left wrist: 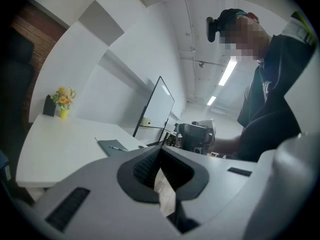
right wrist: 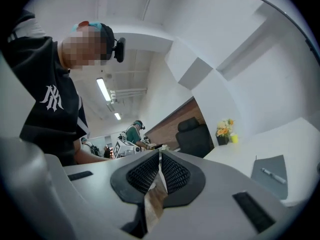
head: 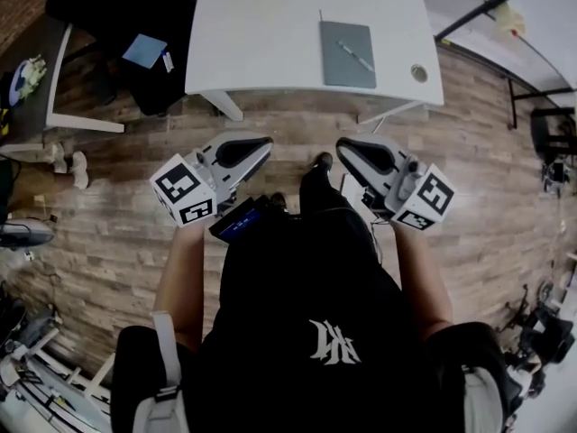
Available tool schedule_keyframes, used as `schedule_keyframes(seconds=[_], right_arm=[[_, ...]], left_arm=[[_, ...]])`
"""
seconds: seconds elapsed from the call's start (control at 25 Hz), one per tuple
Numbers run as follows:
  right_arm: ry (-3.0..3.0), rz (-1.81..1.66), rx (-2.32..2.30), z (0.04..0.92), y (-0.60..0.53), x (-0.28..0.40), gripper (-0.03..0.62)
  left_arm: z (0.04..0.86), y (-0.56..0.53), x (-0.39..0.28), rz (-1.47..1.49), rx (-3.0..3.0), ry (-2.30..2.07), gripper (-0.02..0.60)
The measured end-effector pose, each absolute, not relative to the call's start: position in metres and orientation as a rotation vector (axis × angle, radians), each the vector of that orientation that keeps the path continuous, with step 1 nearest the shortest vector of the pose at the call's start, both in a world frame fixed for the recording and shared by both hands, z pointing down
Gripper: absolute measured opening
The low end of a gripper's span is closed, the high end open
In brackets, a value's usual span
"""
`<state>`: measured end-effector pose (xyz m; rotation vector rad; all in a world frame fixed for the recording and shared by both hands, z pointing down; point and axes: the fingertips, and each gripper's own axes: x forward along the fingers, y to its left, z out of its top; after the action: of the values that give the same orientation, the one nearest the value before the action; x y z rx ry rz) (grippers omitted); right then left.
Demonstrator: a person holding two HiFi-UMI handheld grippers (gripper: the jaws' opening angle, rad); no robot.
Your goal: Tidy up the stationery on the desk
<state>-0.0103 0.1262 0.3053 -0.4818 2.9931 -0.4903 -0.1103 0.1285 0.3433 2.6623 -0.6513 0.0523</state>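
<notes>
Left hand-held gripper [head: 238, 150] and right hand-held gripper [head: 364, 157] are both closed tip to tip and empty, well short of the desk [head: 261, 34]. A pen [head: 356, 55] lies on the grey notebook [head: 335, 70], right of the desk's middle. Step closer, open the right jaws, and straddle the pen's barrel squarely.

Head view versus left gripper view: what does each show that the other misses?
Only the head view: a blue flat item on the dark chair, and the marker cube at left. Only the left gripper view: the whiteboard, ceiling lights, and the left gripper jaws-on, shut. Both: the white desk, the grey notebook and the pen on it.
</notes>
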Motion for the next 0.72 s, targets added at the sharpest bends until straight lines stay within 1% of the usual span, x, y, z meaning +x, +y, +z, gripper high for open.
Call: schedule_keyframes(seconds=[0.24, 0.44, 0.6, 0.72], right_arm=[[3.023, -0.505, -0.446, 0.318, 0.189, -0.031, 0.044], [3.041, -0.463, -0.419, 0.312, 0.213, 0.002, 0.044], [3.044, -0.411, -0.395, 0.310, 0.214, 0.001, 0.044], [3.045, -0.393, -0.389, 0.306, 0.224, 0.017, 0.043]], left_arm=[[0.357, 0.186, -0.119, 0.044, 2.643, -0.623, 0.003], [0.342, 0.221, -0.078, 0.096, 2.692, -0.619, 0.003], [0.333, 0.226, -0.071, 0.100, 2.713, -0.629, 0.003], [0.323, 0.230, -0.052, 0.085, 2.720, -0.638, 0.003]])
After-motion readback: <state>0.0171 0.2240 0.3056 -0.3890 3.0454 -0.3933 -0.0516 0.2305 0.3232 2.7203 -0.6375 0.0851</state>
